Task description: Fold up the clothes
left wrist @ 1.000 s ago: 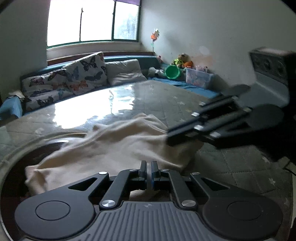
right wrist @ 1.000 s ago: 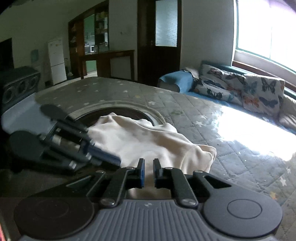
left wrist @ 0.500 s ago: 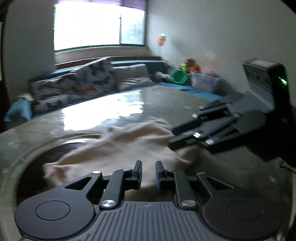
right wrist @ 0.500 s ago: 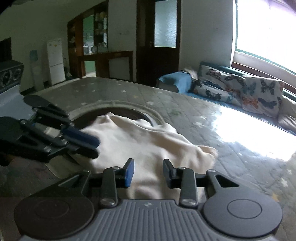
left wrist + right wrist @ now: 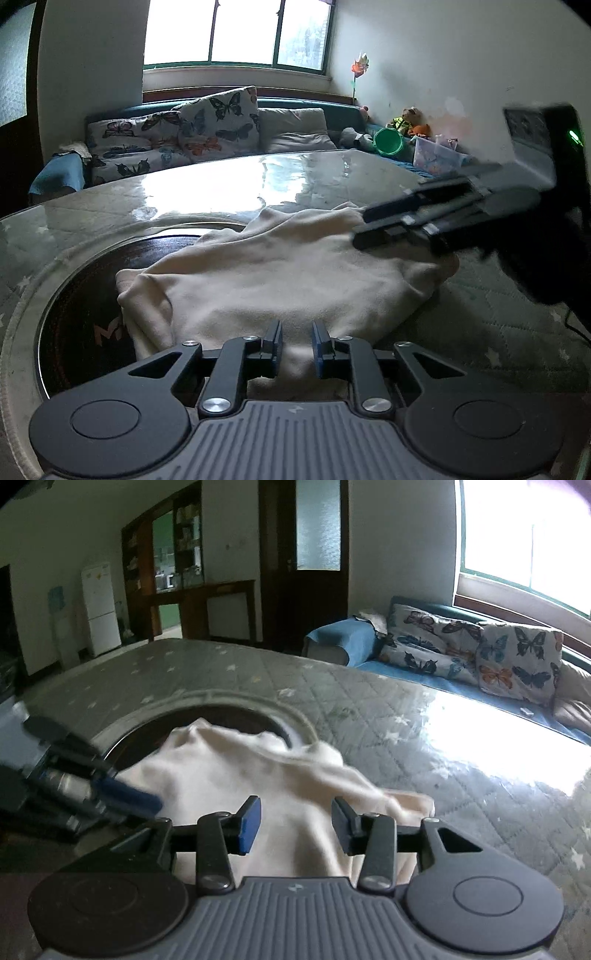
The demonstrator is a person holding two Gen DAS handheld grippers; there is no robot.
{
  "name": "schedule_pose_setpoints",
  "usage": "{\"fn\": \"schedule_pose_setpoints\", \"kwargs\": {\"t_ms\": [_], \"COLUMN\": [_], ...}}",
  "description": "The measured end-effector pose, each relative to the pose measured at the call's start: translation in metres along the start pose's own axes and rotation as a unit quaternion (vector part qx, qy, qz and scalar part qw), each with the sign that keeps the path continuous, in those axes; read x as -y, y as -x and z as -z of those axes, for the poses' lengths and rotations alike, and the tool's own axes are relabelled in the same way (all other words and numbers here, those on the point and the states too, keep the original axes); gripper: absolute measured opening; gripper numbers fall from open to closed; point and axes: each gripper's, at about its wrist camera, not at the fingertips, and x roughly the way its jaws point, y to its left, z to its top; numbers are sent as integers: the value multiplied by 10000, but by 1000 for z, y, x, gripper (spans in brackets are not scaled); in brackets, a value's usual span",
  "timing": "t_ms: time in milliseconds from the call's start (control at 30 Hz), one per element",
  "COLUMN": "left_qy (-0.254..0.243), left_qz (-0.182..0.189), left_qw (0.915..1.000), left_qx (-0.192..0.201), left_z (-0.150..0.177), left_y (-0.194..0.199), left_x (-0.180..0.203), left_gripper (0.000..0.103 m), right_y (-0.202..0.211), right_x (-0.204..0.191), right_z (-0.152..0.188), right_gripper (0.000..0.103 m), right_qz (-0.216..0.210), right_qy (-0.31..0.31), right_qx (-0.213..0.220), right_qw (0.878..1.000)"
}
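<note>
Viewing through the left wrist: my left hand-held gripper stands narrowly parted over the near edge of the cream garment, holding nothing. Right wrist: my right hand-held gripper gapes wide above that garment, heaped on the table, presumably ready to pinch cloth.

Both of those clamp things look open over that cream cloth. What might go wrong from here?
1. The cream garment lies bunched, partly over the dark round inset in the table. A pinch there may catch several layers, giving a crooked fold.
2. The left gripper and right gripper are both open, holding nothing. Closing on a shallow edge could let the cloth slip out.
3. The two grippers sit close together over the garment and might bump.
</note>
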Motion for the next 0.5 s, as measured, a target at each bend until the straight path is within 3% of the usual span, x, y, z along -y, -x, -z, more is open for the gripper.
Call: {"fn": "schedule_pose_setpoints", "kwargs": {"t_ms": [233, 500], "left_qy": [-41, -65], "left_qz": [1, 20], "left_qw": [10000, 10000], "left_qx": [-7, -21], "left_z": [4, 5], "left_y": [0, -2], "left_x": [1, -1], "left_gripper": [20, 22], "right_y": [-28, -11], "right_x": [20, 18], "right_z": [-5, -9], "right_gripper": [43, 44], "right_qz": [332, 299], "right_qy": [-245, -211], "right_qx": [-252, 0], "right_qw": [9988, 9993]}}
